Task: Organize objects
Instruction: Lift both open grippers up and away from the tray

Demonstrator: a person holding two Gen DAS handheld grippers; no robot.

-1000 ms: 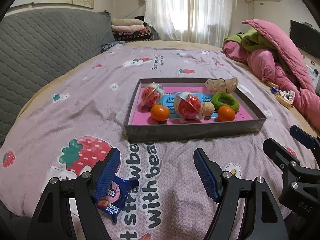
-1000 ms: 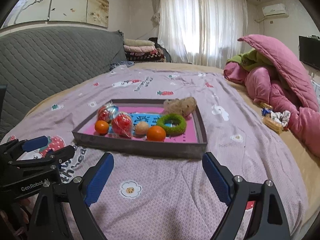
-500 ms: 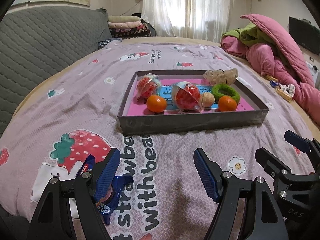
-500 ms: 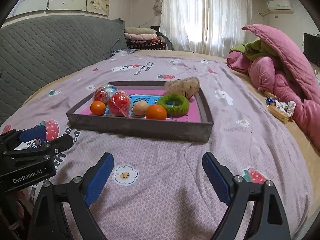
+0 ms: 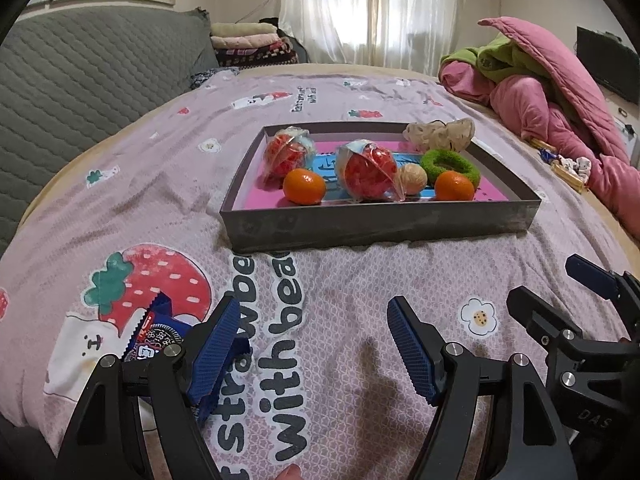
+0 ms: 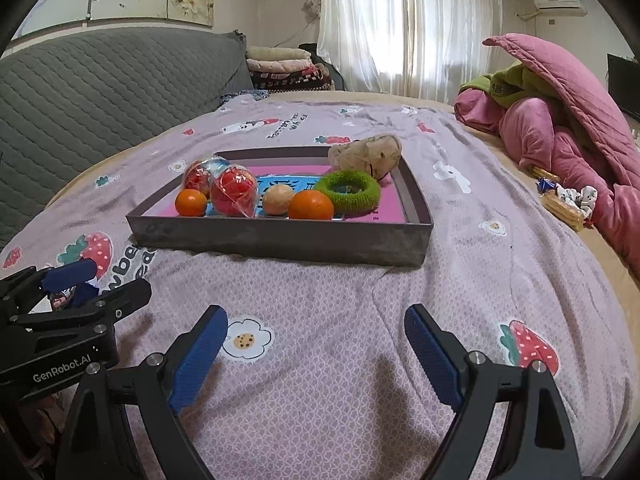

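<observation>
Both grippers have sunk closer to the lilac strawberry-print bedspread [image 5: 168, 200] since a second ago, so the shallow grey cardboard tray [image 5: 380, 226] with its pink floor now looms larger ahead of them.

At the near left edge of the bed, a blue foil cookie packet [image 5: 154, 332] lies flat on the printed strawberry. It sits just beside and partly under the left finger [image 5: 214, 346] of the left gripper [image 5: 312, 344], outside the gap, not between the pads. That gripper's blue ribbed fingers stand wide apart with only bedspread between them.

The tray rests on the middle of the bed, well beyond both sets of fingers. Inside, from left: a red ball in clear wrap [image 5: 286, 152] at the far left corner, a small orange mandarin [image 5: 304, 186], a second wrapped red ball [image 5: 368, 174], a tan walnut [image 5: 414, 178], another mandarin [image 5: 454, 186], a fuzzy green ring [image 5: 450, 162] and a beige frilly scrunchie [image 5: 440, 134] on the far right rim.

The right gripper [image 6: 316, 350] hangs over bare bedspread near the front edge, fingers spread wide, holding nothing.
</observation>
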